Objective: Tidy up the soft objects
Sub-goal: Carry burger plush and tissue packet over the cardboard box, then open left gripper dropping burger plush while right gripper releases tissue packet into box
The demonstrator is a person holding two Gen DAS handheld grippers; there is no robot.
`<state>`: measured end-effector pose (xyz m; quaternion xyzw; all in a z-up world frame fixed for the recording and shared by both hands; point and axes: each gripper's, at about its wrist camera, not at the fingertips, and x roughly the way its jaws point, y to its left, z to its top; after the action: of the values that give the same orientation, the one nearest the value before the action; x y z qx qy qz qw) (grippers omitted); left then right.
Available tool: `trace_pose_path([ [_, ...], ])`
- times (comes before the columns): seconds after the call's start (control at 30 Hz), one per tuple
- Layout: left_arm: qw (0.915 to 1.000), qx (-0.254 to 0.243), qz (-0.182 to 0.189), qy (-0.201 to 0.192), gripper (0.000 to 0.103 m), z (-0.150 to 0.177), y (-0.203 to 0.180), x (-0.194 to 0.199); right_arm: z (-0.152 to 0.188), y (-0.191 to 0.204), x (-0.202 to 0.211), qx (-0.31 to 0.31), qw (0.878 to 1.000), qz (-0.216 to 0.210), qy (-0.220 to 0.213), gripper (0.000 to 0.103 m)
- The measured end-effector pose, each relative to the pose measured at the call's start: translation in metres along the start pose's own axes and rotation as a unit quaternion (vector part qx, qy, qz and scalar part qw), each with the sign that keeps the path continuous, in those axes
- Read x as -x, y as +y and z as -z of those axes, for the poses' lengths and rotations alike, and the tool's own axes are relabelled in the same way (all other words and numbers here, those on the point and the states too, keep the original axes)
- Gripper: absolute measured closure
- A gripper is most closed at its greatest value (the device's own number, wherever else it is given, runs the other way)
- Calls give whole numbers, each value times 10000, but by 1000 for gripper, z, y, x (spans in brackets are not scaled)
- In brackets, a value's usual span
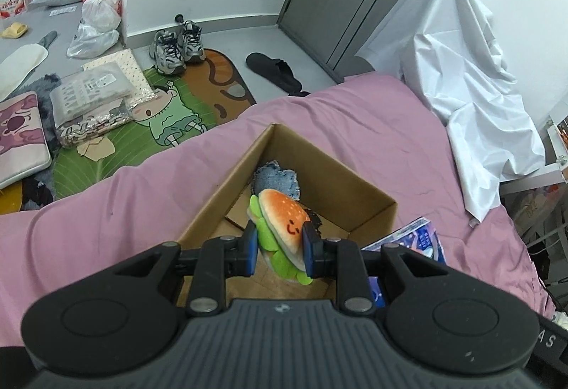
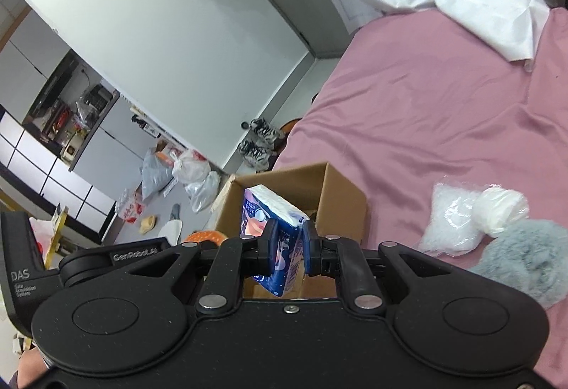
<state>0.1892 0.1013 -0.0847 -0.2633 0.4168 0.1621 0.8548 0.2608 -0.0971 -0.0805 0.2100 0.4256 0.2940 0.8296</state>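
Box (image 1: 305,183) sits open on the pink bed (image 1: 106,211), denim scrap already inside. Left gripper (image 1: 278,247) is clamped on the plush burger (image 1: 280,222) right over it, right gripper (image 2: 289,247) pinching a tissue pack (image 2: 277,239) above the rim — looks like drop-off time, so next I'd lower a bit and let go.

The cardboard box (image 1: 369,202) sits on the bed (image 1: 106,211). Inside it lies a denim scrap (image 1: 277,176) toward the far corner; the burger plush (image 1: 280,229) hangs above the box, the tissue pack (image 2: 280,247) over its near edge; the fluffy item (image 2: 525,257) lies right of the box
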Motion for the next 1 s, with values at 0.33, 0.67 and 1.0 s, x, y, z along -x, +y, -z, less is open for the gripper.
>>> trace_pose_path([
  [0.33,9997,-22,-39,233,79,1,6,-21,5,-1,-32,-170,9985,333,405,72],
  [0.67,9984,-402,-234,333,73,-5,-5,-35,0,1,-20,-156,9988,415,185,45],
  [1.0,9971,-501,-536,220,46,-9,-7,-22,0,1,-18,-194,9980,535,264,37],
])
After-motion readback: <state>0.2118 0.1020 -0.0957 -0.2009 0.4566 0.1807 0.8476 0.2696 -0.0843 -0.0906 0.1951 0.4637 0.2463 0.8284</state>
